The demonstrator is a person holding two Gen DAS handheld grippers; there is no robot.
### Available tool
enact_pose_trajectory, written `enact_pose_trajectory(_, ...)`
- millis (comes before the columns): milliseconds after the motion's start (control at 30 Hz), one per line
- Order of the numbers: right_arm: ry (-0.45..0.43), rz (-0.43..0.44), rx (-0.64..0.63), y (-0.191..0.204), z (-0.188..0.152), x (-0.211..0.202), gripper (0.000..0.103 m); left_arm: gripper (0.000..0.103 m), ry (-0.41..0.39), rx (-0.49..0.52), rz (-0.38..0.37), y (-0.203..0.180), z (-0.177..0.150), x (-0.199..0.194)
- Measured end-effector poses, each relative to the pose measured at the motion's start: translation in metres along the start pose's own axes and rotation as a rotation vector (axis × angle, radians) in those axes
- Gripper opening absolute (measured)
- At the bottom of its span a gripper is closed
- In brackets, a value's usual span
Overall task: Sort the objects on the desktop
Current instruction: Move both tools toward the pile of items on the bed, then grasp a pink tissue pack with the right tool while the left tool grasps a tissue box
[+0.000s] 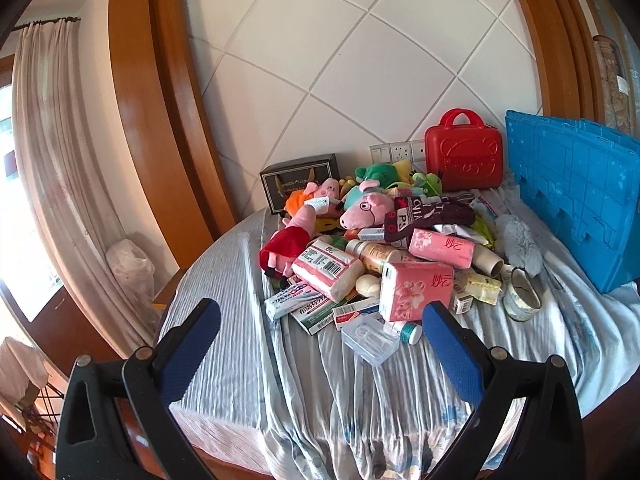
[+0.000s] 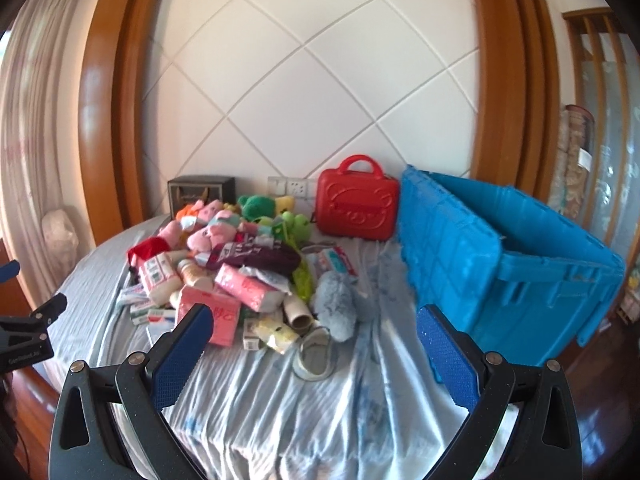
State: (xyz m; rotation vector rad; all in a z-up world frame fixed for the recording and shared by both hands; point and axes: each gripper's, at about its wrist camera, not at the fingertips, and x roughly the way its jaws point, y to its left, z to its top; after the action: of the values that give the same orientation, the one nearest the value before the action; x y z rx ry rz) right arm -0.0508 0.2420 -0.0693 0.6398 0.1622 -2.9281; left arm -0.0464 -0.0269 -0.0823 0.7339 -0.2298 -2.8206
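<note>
A heap of mixed objects lies on a table covered by a pale blue cloth (image 1: 248, 344): pink pig plush toys (image 1: 362, 210), green plush toys (image 1: 378, 174), pink tissue packs (image 1: 414, 290), medicine boxes (image 1: 294, 300), a clear plastic case (image 1: 370, 338), a tape roll (image 1: 520, 298) and a grey fluffy toy (image 2: 334, 308). My left gripper (image 1: 322, 322) is open and empty, held short of the heap's near edge. My right gripper (image 2: 314, 326) is open and empty, in front of the tape roll (image 2: 316, 354).
An open blue plastic crate (image 2: 512, 272) stands at the right of the table. A red carry case (image 2: 356, 204) and a dark box (image 1: 300, 182) stand against the white tiled wall. The left gripper's body (image 2: 24, 336) shows at the right wrist view's left edge.
</note>
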Motion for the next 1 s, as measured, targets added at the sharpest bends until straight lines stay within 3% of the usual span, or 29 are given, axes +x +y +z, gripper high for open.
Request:
enact_pose_trajectory(167,0.034,0.065,-0.018,0.026,0.006,0.05,0.103,0.102,0.018,0.029,-0.039,0.013,0.002,0.049)
enact_pose_trajectory(267,0.076,0.151,-0.003,0.043,0.011,0.09,0.103,0.102,-0.012,0.087,-0.08,0.014,0.01,0.077)
enact_pose_trajectory(500,0.172,0.184,-0.087,0.085,0.007,0.168,0.103,0.102,-0.042,0.23,-0.275,-0.008,0.015,0.138)
enact_pose_trajectory(633,0.249,0.223,-0.092,0.085,-0.001,0.203,0.103,0.102,-0.041,0.304,-0.409,-0.033,0.004,0.163)
enact_pose_trajectory(800,0.276,0.238,-0.094,0.074,-0.003,0.234,0.103,0.102,0.004,0.382,-0.525,-0.064,-0.01,0.198)
enact_pose_trajectory(1000,0.331,0.283,-0.13,0.064,-0.007,0.27,0.103,0.102,0.077,0.338,-0.54,-0.085,-0.023,0.235)
